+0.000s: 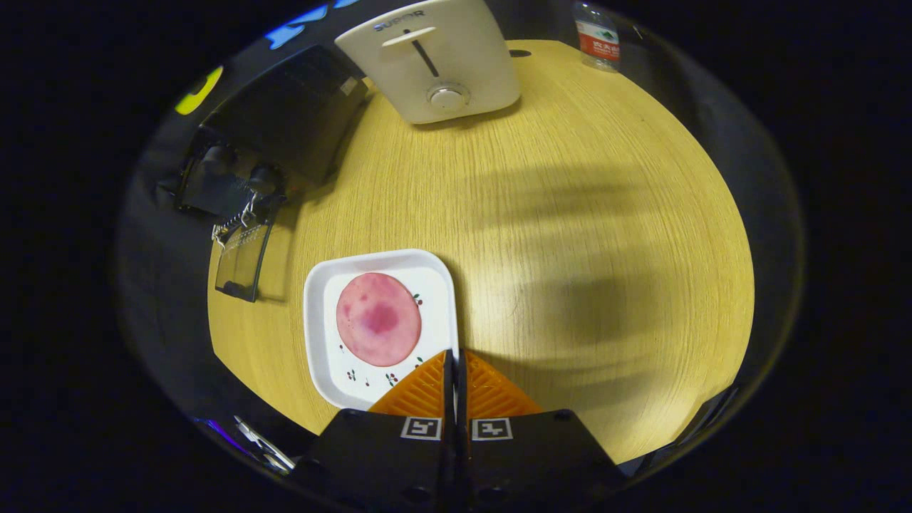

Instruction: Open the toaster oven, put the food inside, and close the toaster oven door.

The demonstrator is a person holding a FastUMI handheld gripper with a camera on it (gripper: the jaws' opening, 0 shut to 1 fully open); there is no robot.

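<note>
With the gripper (pixel 456 360) jaws together over the white square plate's (pixel 318 335) edge, the thin round pink meat slice (pixel 378 318) could slip when pinched, short of the black toaster oven (pixel 285 121) with its glass door (pixel 242 260) down.

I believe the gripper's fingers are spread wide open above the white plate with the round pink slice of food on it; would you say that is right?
Not quite: the gripper view shows the gripper with its fingers closed together, nothing held between them. The rest stands: they hang over the near corner of the white plate, with the round pink slice of food on it just ahead of them.
</note>
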